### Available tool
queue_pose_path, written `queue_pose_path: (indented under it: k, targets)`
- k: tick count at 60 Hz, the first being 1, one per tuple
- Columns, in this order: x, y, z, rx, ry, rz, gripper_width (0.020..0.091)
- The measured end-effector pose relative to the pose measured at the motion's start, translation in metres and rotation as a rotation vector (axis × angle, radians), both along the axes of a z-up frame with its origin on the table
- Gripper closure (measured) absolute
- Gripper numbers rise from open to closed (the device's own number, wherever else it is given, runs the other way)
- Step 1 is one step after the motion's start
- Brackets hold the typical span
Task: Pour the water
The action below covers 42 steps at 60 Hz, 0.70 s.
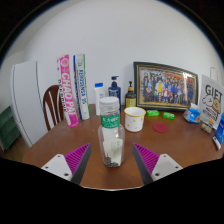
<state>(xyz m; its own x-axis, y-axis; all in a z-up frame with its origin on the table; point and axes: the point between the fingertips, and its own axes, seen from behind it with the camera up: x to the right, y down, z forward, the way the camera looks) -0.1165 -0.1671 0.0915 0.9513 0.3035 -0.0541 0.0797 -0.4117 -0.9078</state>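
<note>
1. Gripper orientation, gripper view: level, looking forward along the wooden table, with both fingers reaching up from below, one on either side of the scene's middle

2. Finger state: spread wide; the magenta pads face inward and stand well apart from each other

3. Held object: nothing is pressed between the fingers; a clear gap shows at each side of the object standing there

4. Task object: a clear plastic bottle stands upright on the table between the fingers, nearer the left pad; it looks partly filled, and its cap end is toward the top

5. Second task object: a white cup stands upright on the table just beyond and to the right of the bottle, apart from it

6. Rear row, left side: two tall printed tubes stand upright against the wall, with a white bottle and a dark pump bottle beside them

7. Rear row, middle: a framed photograph leans near the wall; a small dark bottle stands before its left edge

8. Rear row, right side: green items lie on the table below the frame, and a printed box stands beyond them

9. Left margin: a wooden chair stands beside the table

10. Holding hand: not in view, so its pose cannot be told
</note>
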Motion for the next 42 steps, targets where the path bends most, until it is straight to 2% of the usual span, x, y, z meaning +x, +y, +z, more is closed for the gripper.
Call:
queue_pose_path:
  k: [4,10,16,30,42]
  targets:
    - [-0.013,0.020,-0.013,0.011,0.005,0.006,0.0271]
    - [-0.021,0.045,-0.030,0.023,-0.008,-0.010,0.0369]
    - [-0.017,0.060,-0.034,0.048,-0.020,-0.051,0.0554]
    - [-0.034,0.062,-0.025,0.055,-0.032,-0.019,0.0675]
    - [-0.089,0.089,0.028,0.053,0.118,0.033,0.0676]
